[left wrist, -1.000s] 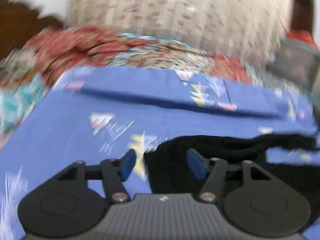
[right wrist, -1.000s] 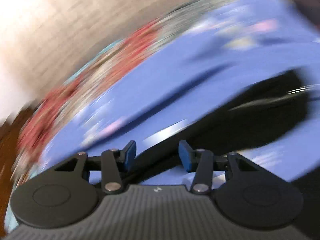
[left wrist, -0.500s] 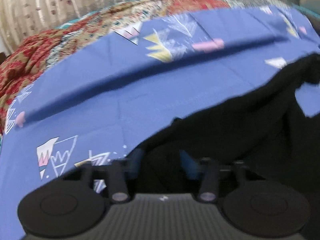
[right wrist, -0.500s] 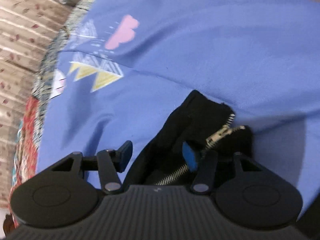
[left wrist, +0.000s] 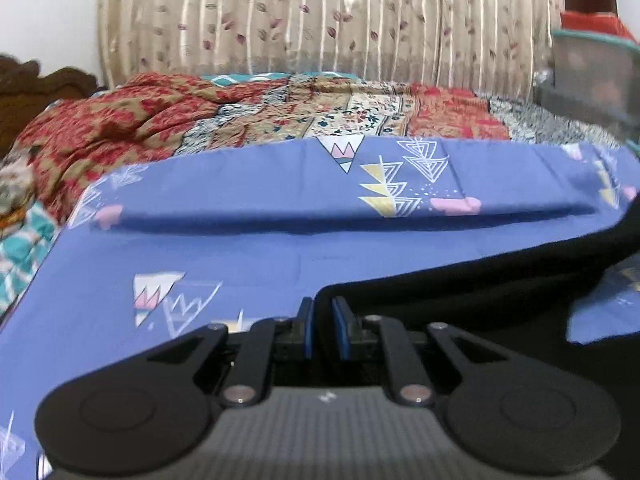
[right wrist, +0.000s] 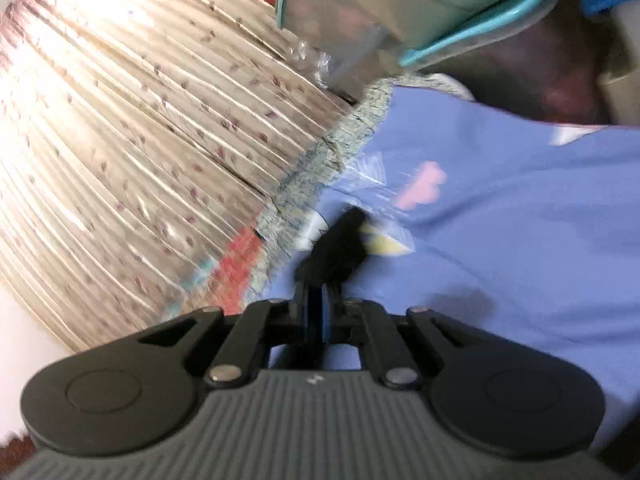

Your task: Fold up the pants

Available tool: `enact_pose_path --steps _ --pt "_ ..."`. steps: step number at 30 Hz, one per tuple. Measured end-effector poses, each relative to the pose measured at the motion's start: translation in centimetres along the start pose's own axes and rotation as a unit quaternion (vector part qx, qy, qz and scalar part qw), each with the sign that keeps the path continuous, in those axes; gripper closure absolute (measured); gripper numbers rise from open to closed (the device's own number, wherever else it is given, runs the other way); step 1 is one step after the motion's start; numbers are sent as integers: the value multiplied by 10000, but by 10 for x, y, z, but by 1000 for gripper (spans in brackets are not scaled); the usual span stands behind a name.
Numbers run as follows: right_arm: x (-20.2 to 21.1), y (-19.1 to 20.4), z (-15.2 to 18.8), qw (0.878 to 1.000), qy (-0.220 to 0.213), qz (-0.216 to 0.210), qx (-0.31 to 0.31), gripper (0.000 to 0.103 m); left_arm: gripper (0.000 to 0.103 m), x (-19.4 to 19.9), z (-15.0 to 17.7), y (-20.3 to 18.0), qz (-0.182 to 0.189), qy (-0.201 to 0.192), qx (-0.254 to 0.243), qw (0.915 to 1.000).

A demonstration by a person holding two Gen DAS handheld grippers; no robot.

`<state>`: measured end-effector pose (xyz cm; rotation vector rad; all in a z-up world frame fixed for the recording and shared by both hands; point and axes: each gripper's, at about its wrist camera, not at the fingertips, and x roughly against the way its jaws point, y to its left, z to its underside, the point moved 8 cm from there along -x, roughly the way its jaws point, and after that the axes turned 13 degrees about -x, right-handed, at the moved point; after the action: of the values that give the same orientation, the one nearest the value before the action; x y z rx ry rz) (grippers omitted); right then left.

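Note:
Black pants (left wrist: 480, 292) lie on a blue patterned bedsheet (left wrist: 240, 256), stretching from the lower middle to the right edge in the left wrist view. My left gripper (left wrist: 323, 320) is shut on a corner of their edge, with the black cloth pinched between the blue pads. In the right wrist view my right gripper (right wrist: 316, 300) is tilted, its jaws closing on a bunch of the black pants (right wrist: 340, 248) that sticks out past the pads above the sheet (right wrist: 520, 240). The rest of the pants is hidden there.
A red and beige patterned quilt (left wrist: 200, 120) is heaped at the far side of the bed. A striped floral curtain (left wrist: 320, 20) hangs behind it. A clear plastic box with a teal rim (left wrist: 592, 64) stands at the right, and a dark wooden headboard (left wrist: 40, 84) at the left.
Both grippers went from open to closed on the black pants. The right one took the waist near the zipper, then rolled and swung towards the curtain with the cloth.

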<state>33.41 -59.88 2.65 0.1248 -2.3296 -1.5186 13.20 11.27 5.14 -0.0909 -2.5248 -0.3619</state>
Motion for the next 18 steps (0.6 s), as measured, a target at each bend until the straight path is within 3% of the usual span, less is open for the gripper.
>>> enact_pose_path --steps 2,3,4,7,10,15,18 --pt "24 -58 5 9915 94 1300 50 58 92 13 17 -2 58 75 28 10000" --pt "36 -88 6 9816 104 1908 -53 59 92 17 25 -5 89 124 5 9999" --pt "49 -108 8 9774 114 2104 -162 59 92 20 32 -9 131 174 -30 9998" --pt "70 -122 18 9828 116 1767 -523 59 92 25 49 -20 186 307 -66 9993" --pt "65 -111 28 9865 319 1567 -354 59 92 29 54 -25 136 313 -2 9994" --pt "31 -100 40 9874 443 1503 -218 56 92 30 54 -22 81 317 228 9992" --pt "7 -104 44 9836 421 1748 -137 50 92 28 53 -22 23 374 251 9990"
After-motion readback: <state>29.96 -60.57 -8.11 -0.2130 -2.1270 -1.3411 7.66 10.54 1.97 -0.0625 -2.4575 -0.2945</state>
